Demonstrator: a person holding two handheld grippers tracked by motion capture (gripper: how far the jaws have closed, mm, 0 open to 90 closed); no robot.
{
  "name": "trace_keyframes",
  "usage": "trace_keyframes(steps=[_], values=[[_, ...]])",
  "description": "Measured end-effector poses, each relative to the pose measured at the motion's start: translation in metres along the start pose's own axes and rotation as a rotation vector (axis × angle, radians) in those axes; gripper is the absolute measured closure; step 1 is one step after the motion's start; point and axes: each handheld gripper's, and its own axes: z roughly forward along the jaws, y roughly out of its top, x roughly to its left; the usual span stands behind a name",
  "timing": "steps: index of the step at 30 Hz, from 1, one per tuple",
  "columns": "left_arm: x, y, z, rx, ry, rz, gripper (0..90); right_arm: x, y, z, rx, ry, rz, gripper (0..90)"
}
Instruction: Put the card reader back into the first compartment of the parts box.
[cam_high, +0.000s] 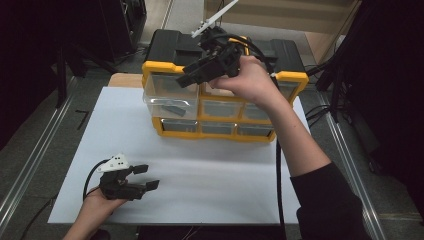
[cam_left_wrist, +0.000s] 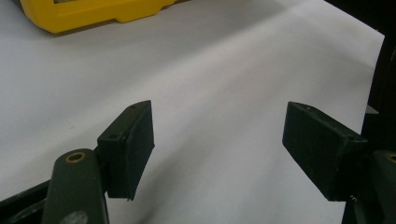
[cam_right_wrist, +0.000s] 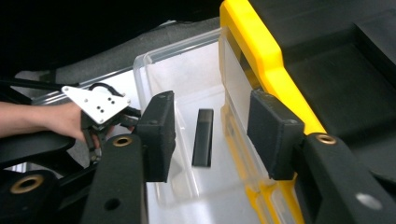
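Note:
A yellow and black organizer box (cam_high: 287, 77) with clear drawers stands at the back of the white sheet. Its top left drawer (cam_high: 167, 89) is pulled out, and a small black bar (cam_high: 172, 106) lies inside. My right gripper (cam_high: 189, 75) hovers over that drawer, open, with nothing between its pads. In the right gripper view the black bar (cam_right_wrist: 203, 137) lies in the clear drawer (cam_right_wrist: 184, 79), below and between the spread jaws of the right gripper (cam_right_wrist: 215, 126). My left gripper (cam_high: 149, 176) rests low at the front left of the sheet, open and empty (cam_left_wrist: 219, 140).
The white sheet (cam_high: 210, 175) covers the table in front of the box. Other clear drawers (cam_high: 217, 107) in the box stay pushed in. A yellow corner of the box (cam_left_wrist: 88, 16) shows at the top left of the left gripper view. Dark floor and metal rails flank the table.

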Motion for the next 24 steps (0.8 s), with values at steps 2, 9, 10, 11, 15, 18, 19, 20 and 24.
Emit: trace_keyframes(steps=[2, 9, 10, 11, 15, 18, 19, 20, 24], values=[[0.000, 0.000, 0.000, 0.004, -0.001, 0.000, 26.4, -0.001, -0.005, -0.007, -0.012, 0.004, 0.000, 47.3], [0.000, 0.000, 0.000, 0.004, 0.002, -0.001, 26.4, 0.004, -0.022, -0.025, -0.030, -0.015, 0.013, 37.9], [0.000, 0.000, 0.000, 0.002, 0.001, -0.002, 26.4, 0.004, -0.025, -0.027, -0.030, -0.014, 0.016, 36.4], [0.000, 0.000, 0.000, 0.003, 0.001, -0.002, 26.4, 0.004, -0.028, -0.028, -0.031, -0.010, 0.021, 35.9], [0.000, 0.000, 0.000, 0.005, 0.000, -0.001, 26.4, 0.002, -0.039, -0.031, -0.026, -0.008, 0.034, 33.1], [0.000, 0.000, 0.001, 0.006, 0.001, -0.002, 26.4, -0.001, -0.049, -0.032, -0.022, 0.011, 0.038, 28.9], [0.000, 0.000, 0.001, 0.008, 0.000, -0.002, 26.4, -0.001, -0.052, -0.032, -0.020, 0.017, 0.036, 27.6], [0.000, -0.001, 0.001, 0.007, -0.001, -0.003, 26.4, -0.001, -0.055, -0.032, -0.021, 0.021, 0.038, 27.4], [0.000, -0.001, 0.001, 0.007, 0.000, -0.002, 26.3, -0.002, -0.066, -0.032, -0.031, 0.006, 0.029, 25.8]])
